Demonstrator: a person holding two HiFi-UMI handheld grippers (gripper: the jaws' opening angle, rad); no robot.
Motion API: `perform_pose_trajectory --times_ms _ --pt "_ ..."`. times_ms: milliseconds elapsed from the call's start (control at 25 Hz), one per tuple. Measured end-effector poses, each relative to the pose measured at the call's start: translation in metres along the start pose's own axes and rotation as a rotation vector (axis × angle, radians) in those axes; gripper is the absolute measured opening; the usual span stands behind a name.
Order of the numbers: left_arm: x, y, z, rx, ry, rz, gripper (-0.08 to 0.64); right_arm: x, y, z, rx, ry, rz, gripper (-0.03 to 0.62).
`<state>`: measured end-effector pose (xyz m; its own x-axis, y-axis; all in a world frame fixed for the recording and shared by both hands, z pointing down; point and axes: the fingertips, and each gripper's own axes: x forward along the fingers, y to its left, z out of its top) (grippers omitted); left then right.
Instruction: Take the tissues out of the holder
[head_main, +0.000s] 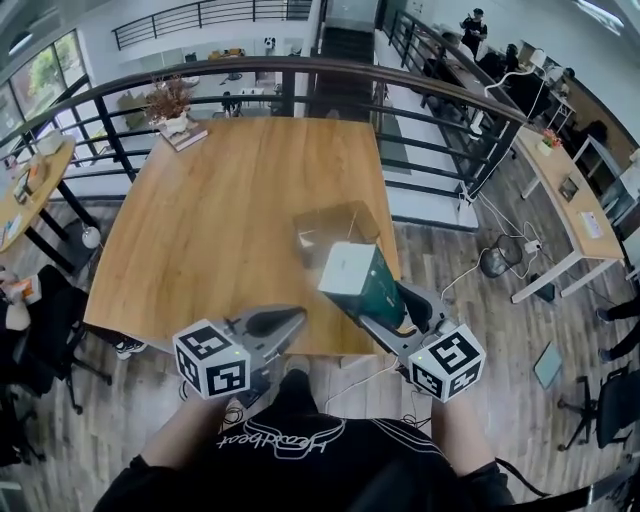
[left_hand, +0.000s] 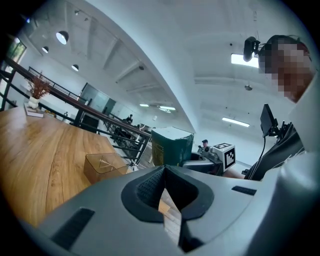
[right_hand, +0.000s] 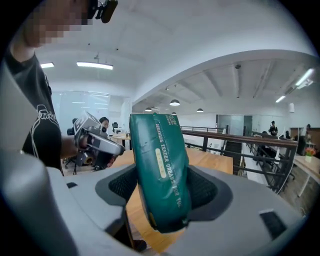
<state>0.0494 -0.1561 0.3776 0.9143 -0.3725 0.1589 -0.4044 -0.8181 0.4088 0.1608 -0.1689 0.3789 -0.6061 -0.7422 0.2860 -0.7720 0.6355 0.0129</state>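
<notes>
A dark green tissue pack (head_main: 362, 282) with a white top is clamped upright between the jaws of my right gripper (head_main: 388, 308), which is shut on it above the table's near right corner. In the right gripper view the tissue pack (right_hand: 162, 170) fills the space between the pads of the right gripper (right_hand: 162, 189). The clear plastic holder (head_main: 335, 230) stands on the wooden table (head_main: 220, 220) just beyond the pack and looks empty. My left gripper (head_main: 288, 319) hovers at the table's near edge, left of the pack, shut with nothing in it. From the left gripper view, the holder (left_hand: 104, 166) and tissue pack (left_hand: 171, 146) lie ahead.
A potted dry plant on a book (head_main: 172, 105) sits at the table's far left corner. A black railing (head_main: 300, 70) runs behind the table and down its right side. Other desks (head_main: 565, 190) and chairs stand around.
</notes>
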Motion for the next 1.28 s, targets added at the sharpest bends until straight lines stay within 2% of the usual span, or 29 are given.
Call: perform_pose_trajectory --times_ms 240,440,680,1040,1280 --pt "-0.016 -0.036 -0.012 0.016 0.006 -0.010 0.014 -0.032 0.030 -0.014 0.109 -0.047 0.008 0.321" --pt "-0.017 -0.059 -0.019 0.020 0.014 -0.007 0.014 -0.059 0.041 -0.021 0.274 -0.120 0.062 0.321" --pt "-0.019 -0.076 -0.023 0.038 0.026 -0.019 0.014 -0.073 0.043 -0.020 0.362 -0.186 0.071 0.321" --pt "-0.019 -0.086 -0.014 0.064 0.028 -0.050 0.014 -0.091 0.043 0.002 0.397 -0.270 0.058 0.321" --pt "-0.018 -0.083 -0.015 0.067 0.030 -0.061 0.014 -0.090 0.044 0.006 0.394 -0.281 0.049 0.320"
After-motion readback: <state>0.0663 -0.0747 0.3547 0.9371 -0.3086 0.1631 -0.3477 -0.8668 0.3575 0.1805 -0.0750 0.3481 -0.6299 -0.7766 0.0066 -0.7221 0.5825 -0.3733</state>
